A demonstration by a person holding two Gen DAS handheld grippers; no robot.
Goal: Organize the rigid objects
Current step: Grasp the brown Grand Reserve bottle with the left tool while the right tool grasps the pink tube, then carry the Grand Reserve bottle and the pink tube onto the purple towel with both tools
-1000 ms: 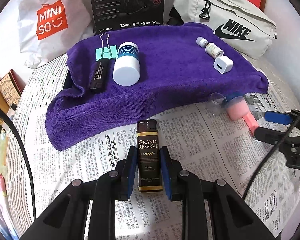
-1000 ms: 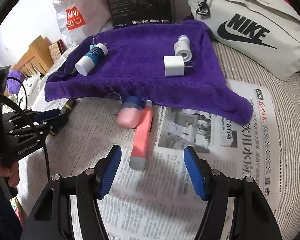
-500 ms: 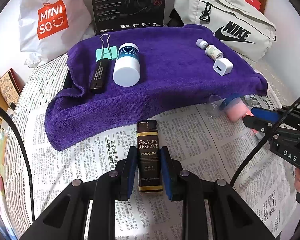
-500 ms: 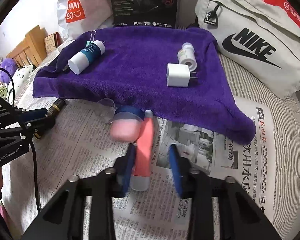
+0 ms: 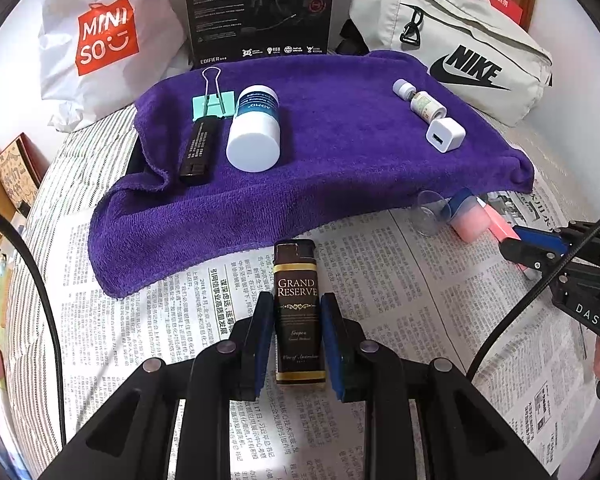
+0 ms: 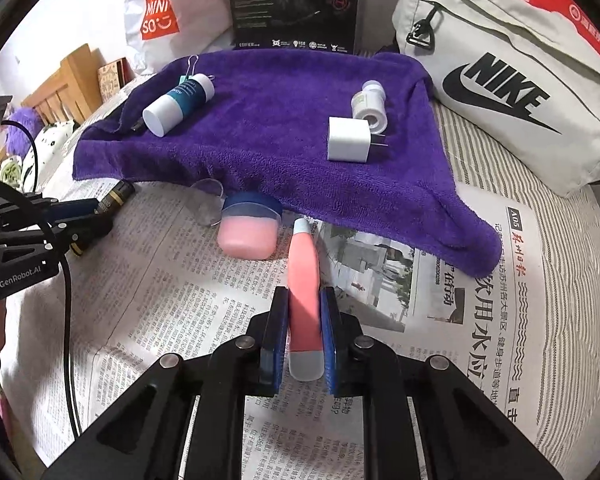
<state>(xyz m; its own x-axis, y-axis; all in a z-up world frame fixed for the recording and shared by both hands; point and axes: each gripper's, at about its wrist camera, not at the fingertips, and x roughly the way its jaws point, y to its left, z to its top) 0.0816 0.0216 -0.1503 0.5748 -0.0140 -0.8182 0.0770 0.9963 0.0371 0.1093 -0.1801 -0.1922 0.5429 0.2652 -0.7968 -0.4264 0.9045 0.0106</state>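
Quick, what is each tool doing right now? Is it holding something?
Left tool: closed on the dark Grand Reserve lighter.
Right tool: just finished closing, now shut on the pink tube.

Black stick (image 6: 136,125) mostly hidden behind the white bottle (image 6: 178,105) in the right wrist view. Nike bag (image 6: 511,80) cut off at the right edge. Newspaper (image 5: 379,264) print too small to read. Pink tube (image 5: 501,230) partly, perhaps half, screened by fingers (image 5: 533,250).

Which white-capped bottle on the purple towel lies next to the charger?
The small bottle, touching the white charger at the purple towel's right side. The bigger teal-labelled bottle lies far left, beside the binder clip.
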